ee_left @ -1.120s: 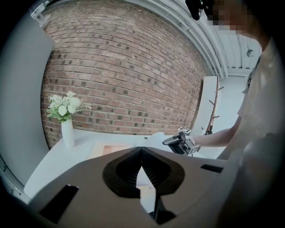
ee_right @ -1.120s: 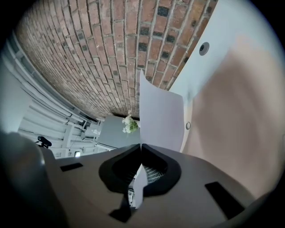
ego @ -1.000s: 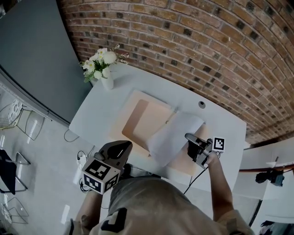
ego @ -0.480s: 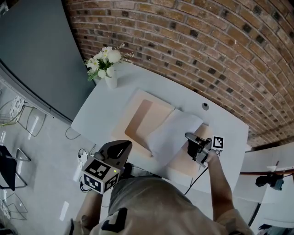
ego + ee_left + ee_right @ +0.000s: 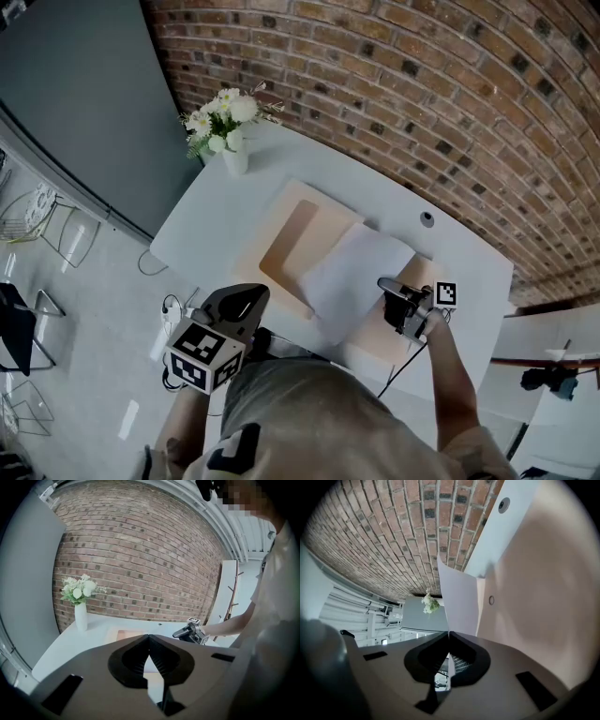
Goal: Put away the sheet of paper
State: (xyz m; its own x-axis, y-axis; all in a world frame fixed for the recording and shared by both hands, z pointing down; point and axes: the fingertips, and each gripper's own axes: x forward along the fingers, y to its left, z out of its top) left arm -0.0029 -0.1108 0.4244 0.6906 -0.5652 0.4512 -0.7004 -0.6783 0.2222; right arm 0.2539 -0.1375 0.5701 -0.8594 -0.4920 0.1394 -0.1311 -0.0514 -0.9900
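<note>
Right gripper (image 5: 384, 284) jaws pinched on near edge of sheet of paper (image 5: 352, 277). Thin white rectangle, raised over flat open peach folder (image 5: 298, 232) on white table (image 5: 202, 230). Long axis diagonal, far end toward brick wall (image 5: 422, 84). Left gripper (image 5: 246, 296) jaws together, empty, off table.

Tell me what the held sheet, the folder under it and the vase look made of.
The sheet of paper: thin matte white paper, bowing where the right gripper pinches its edge. The folder: probably beige card or plastic, smooth and flat. The vase: likely white ceramic, opaque; gloss too small to judge.
</note>
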